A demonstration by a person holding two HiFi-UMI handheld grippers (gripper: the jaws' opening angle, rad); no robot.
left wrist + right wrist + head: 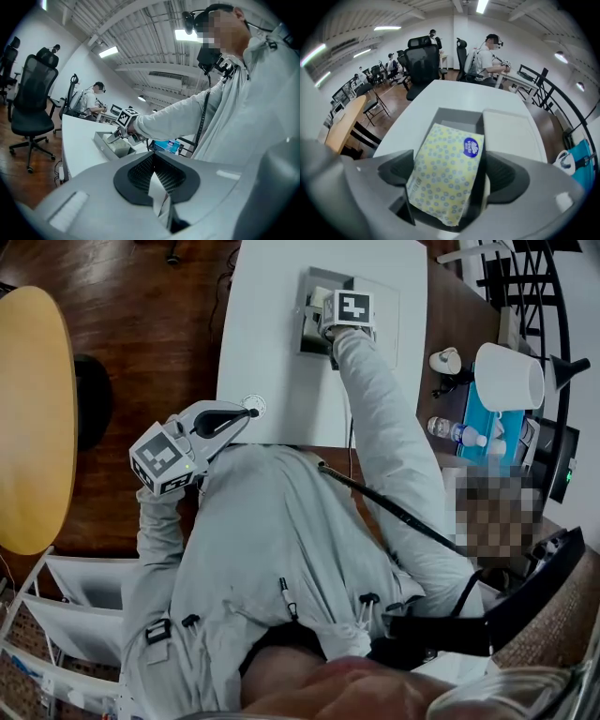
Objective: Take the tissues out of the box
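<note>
An open grey box (310,279) stands on the white table (262,343), its lid (389,306) laid flat to the right. My right gripper (322,327) reaches over the box and is shut on a yellow tissue pack (447,178) with blue dots and a blue label. In the right gripper view the pack fills the space between the right gripper's (450,173) jaws, lifted above the box (459,117) and lid (511,136). My left gripper (246,413) hangs off the table's near edge, jaws together, holding nothing. In the left gripper view the left gripper (157,187) faces the box (105,143) from afar.
A round wooden table (33,418) stands at the left. To the right of the white table are a white shade (511,376), a blue tissue box (487,423) and a water bottle (455,432). White shelves (75,615) are at bottom left. Office chairs (422,61) and seated people lie beyond.
</note>
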